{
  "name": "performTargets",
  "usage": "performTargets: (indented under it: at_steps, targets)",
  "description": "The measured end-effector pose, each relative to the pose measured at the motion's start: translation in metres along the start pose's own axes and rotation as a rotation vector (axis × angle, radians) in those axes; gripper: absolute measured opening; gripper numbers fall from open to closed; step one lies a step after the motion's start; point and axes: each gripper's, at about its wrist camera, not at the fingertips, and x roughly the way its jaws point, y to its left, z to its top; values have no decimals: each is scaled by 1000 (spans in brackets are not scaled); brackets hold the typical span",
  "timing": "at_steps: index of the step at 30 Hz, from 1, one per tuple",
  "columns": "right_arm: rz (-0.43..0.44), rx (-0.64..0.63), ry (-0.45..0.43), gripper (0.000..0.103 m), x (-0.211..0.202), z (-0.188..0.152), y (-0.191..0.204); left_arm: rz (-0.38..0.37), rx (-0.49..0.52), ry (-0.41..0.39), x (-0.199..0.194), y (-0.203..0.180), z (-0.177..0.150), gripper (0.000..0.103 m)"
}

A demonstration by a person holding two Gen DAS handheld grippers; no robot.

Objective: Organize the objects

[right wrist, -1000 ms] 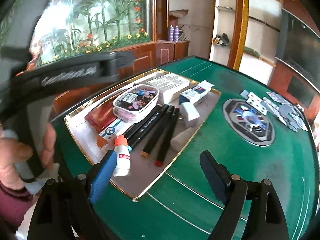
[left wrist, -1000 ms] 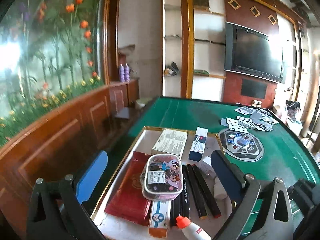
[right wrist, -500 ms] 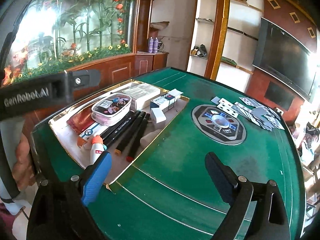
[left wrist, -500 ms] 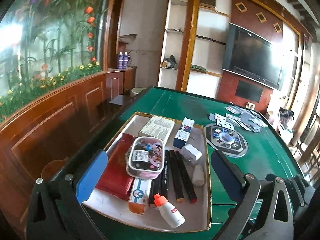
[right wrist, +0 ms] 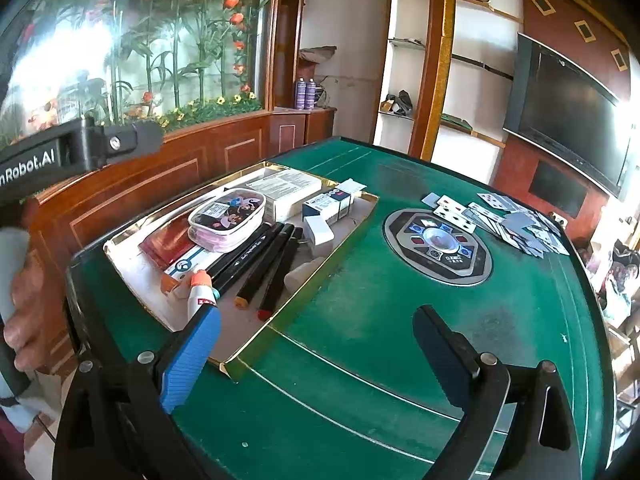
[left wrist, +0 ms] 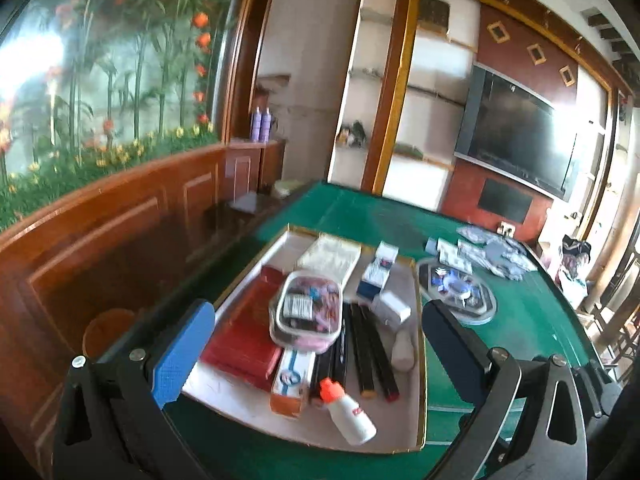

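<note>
Two grippers you hold spread and empty above the green table: the left gripper over the gold-rimmed tray, the right gripper beside it. The tray gathers the cartoon case, the markers and the glue bottle together. Only the right view shows the playing cards sharply, loose outside the tray.

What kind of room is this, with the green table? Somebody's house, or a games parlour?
Probably a home living room used for games. The green felt table has a built-in centre console like a mahjong table, with playing cards spread beside it. A wall television and shelving suggest a home.
</note>
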Motion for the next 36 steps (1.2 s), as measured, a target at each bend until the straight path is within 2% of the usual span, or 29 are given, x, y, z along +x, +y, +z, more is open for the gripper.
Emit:
performTargets:
  at_steps: [6,8,11,18,26,31,36]
  targets:
    - [-23,-9,3,100,3,-1,4,54,11,82,22,-2,-17,103]
    - [-23,-1,10,100,5,-1,2,104,36,108,29,-4,-23,103]
    - [-21,10,21,100,8,-1,0,167,61,106,33,-5,-28,103]
    - [-19,14,27,100,10,-1,0,140,39,136,40,2,-31,103]
    - [-25,-15,14,100,9,7,10,152,70,130,38,-8,-35,103]
    - [-56,-55,-2,100,8,13,20,223,92,89,31,-12,-34,103]
    - [-67,-58,23,101,15,13,23,288,100,73,27,-9,-31,103]
